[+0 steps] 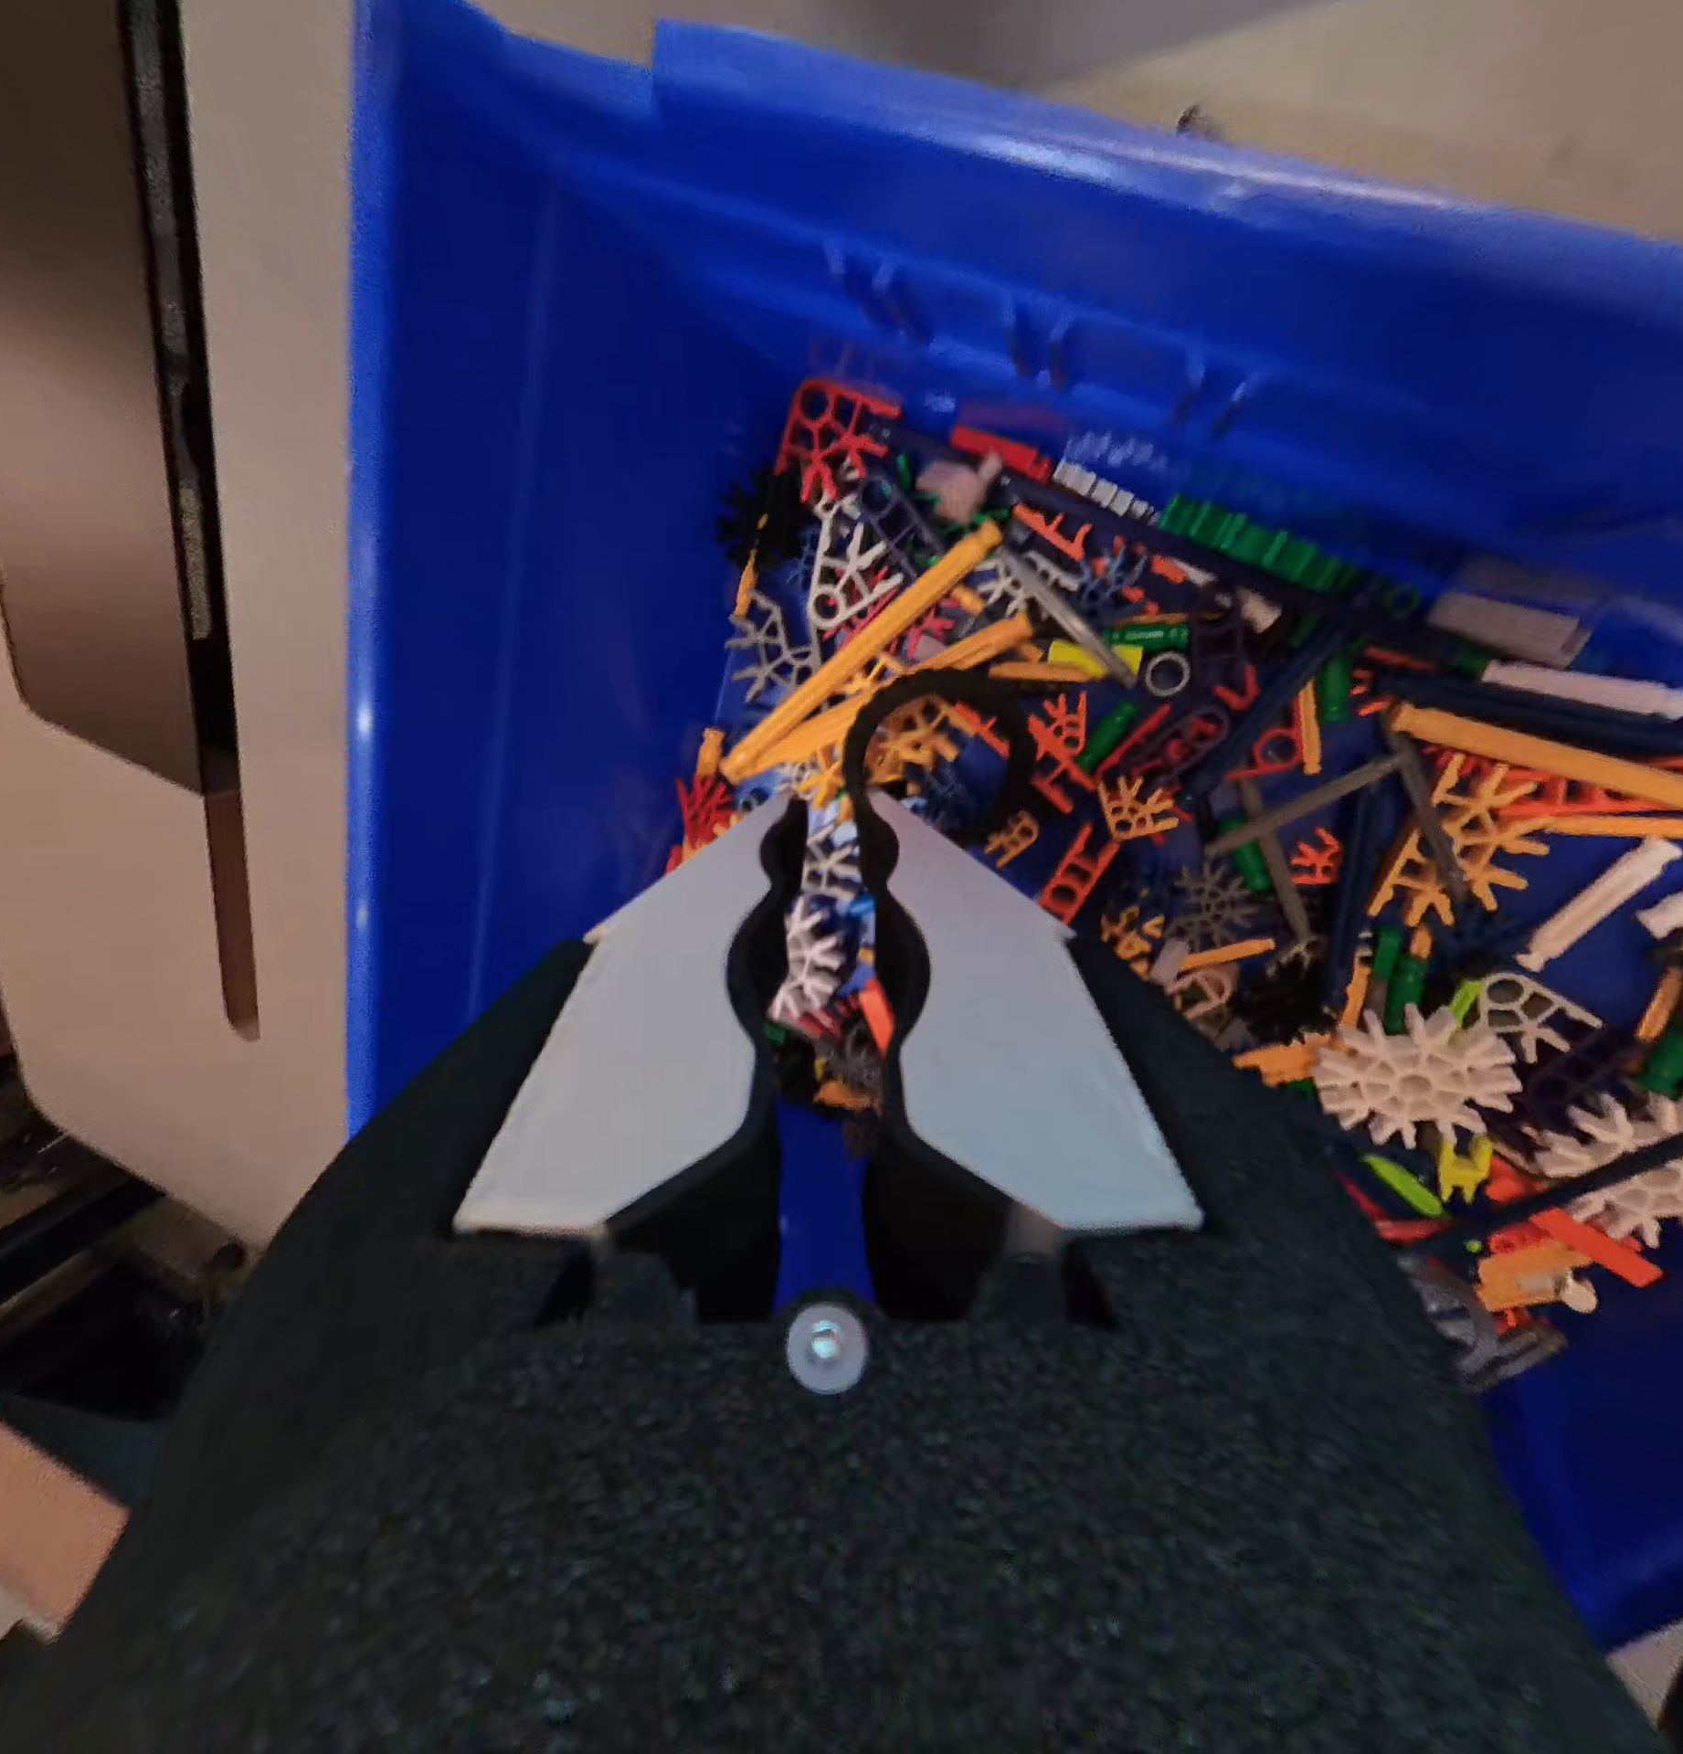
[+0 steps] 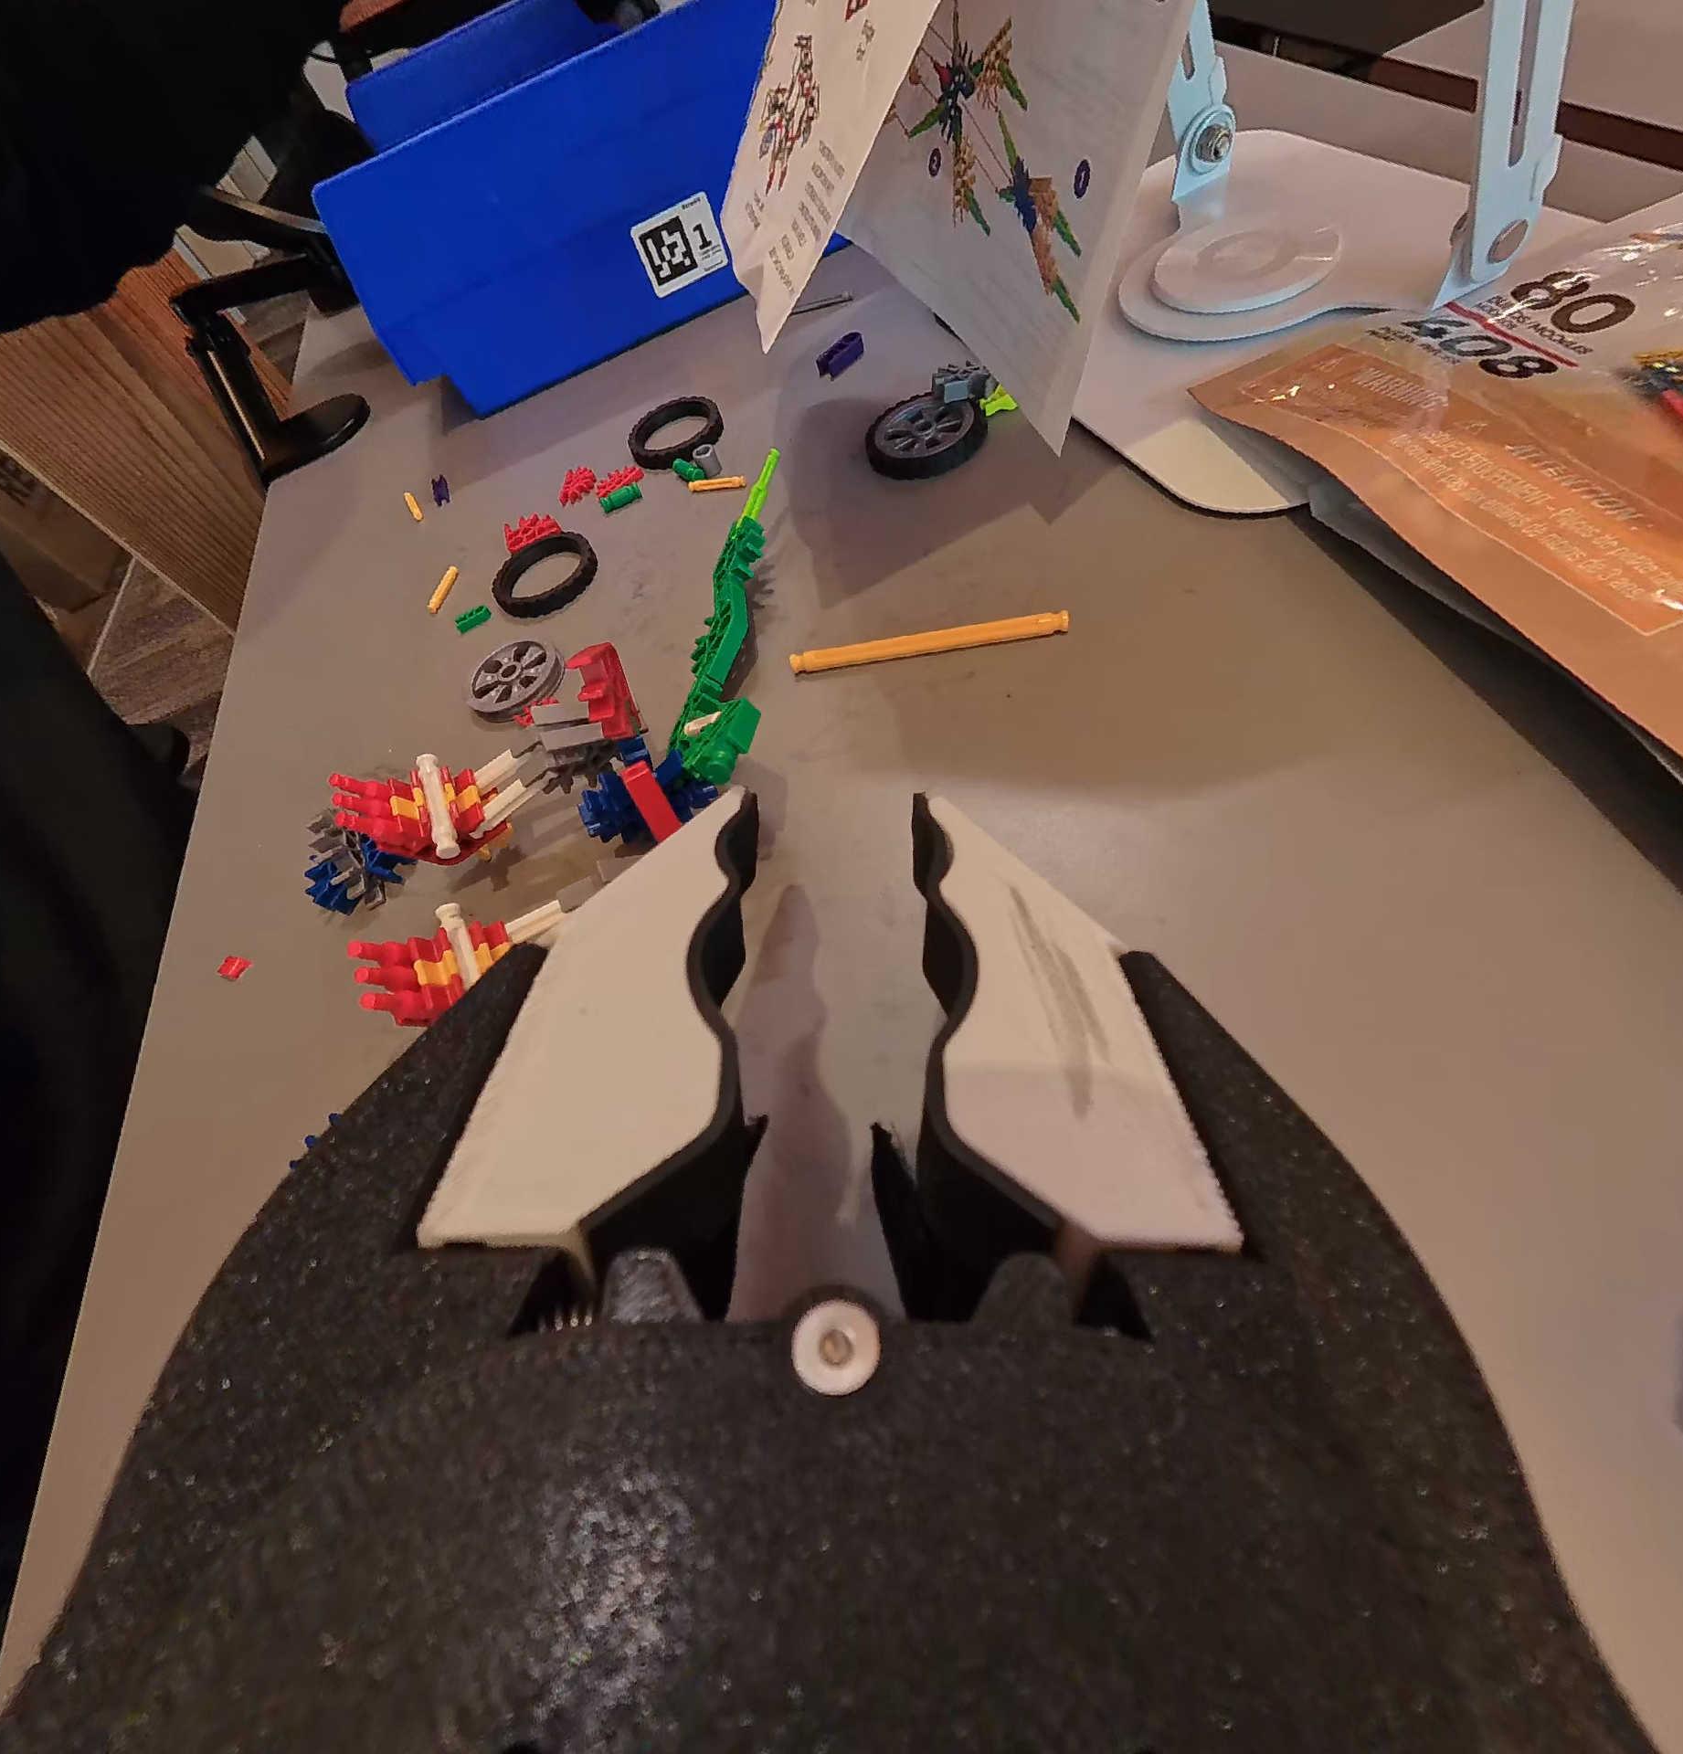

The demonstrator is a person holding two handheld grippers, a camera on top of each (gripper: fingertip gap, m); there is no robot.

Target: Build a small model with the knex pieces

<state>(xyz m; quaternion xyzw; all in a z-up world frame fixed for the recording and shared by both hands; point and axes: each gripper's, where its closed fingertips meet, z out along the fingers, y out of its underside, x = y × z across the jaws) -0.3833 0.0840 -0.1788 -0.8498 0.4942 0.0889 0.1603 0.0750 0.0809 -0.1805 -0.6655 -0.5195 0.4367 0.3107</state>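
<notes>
A grey counter (image 2: 1198,854) carries scattered toy pieces beside the blue bin (image 2: 534,218). Over that bin the left gripper (image 1: 833,807) pinches a black tyre (image 1: 942,750); blur smears the pieces below. The right gripper (image 2: 833,807) gapes empty, hiding one red bundle (image 2: 420,968) partly.

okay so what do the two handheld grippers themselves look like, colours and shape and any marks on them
Both match: a rough, grainy black body, two pale grey wedge-shaped fingers lined with wavy black pads, and a silver screw at the centre. The left gripper looks clean, though its view is blurred. The right gripper has dark scuff streaks on one finger. No cables show.
</notes>
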